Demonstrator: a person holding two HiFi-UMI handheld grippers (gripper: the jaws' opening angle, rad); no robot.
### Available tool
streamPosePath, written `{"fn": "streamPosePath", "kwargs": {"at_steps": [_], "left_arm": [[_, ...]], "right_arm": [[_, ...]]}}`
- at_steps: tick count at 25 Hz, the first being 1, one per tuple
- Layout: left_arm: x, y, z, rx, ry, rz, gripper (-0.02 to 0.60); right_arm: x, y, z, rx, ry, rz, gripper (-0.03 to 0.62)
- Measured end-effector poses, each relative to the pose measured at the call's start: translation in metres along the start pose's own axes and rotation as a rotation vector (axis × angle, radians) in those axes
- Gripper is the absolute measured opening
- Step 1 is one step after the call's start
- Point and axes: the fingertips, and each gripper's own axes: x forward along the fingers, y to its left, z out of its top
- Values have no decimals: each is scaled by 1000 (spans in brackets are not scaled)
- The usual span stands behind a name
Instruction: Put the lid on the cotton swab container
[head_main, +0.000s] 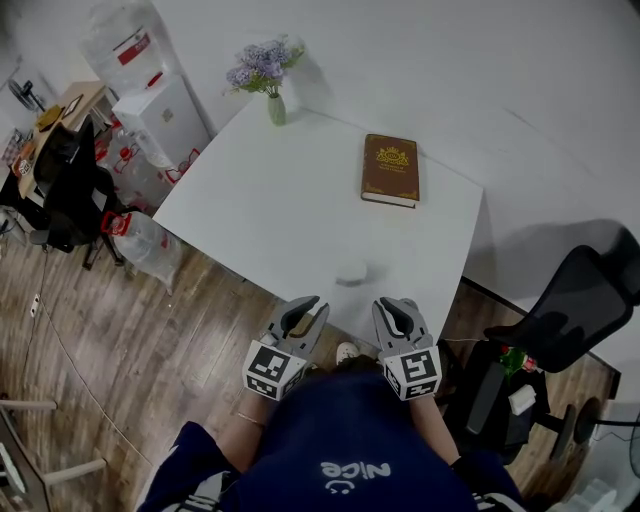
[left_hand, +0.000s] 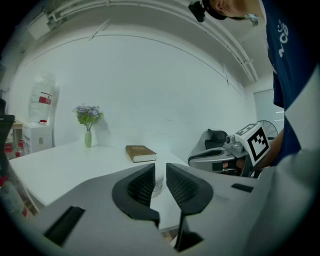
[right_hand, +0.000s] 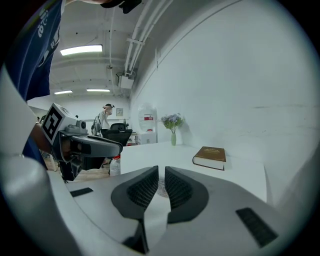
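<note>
Left gripper, head view: your left gripper (head_main: 305, 308) hangs just off the near edge of the table (head_main: 250, 215), in front of your chest, with its jaws pointing toward the tabletop.
Right gripper, head view: your right gripper (head_main: 397, 306) sits beside it at the same height, with a small gap between the two.
Container, head view: the container (head_main: 351, 271) stands on the table near that edge. It is ahead of both grippers and roughly midway between them, and neither touches it.
Other things, head view: a book (head_main: 390, 169) lies flat farther back on the right, and a vase (head_main: 276, 108) of flowers stands at the far corner.
Left jaws, left gripper view: the jaws are released, a narrow slit apart, and nothing is between the pads. You see the container through the slit, farther off on the table.
Neighbour, left gripper view: your right gripper shows at the right, level with this one.
Right jaws, right gripper view: the jaws are clenched almost pad to pad and empty. The container shows just beyond the tips, on the table.
Neighbour, right gripper view: your left gripper shows at the left, and the book and vase stand beyond.
</note>
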Motion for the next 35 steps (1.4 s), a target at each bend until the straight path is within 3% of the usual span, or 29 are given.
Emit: {"fn": "streamPosePath", "kwargs": {"at_steps": [2, 3, 17, 35], "left_arm": [[-1, -1, -5, 19, 26, 0, 27], [-2, -2, -7, 28, 41, -8, 20], [-5, -8, -11, 51, 58, -61, 20], [0, -2, -13, 33, 55, -60, 20]], "right_arm": [[-1, 2, 0, 0, -1, -4, 66], [-1, 3, 0, -1, -4, -7, 66], [-5, 8, -5, -30, 27, -15, 58], [-5, -2, -6, -14, 26, -45, 57]]}}
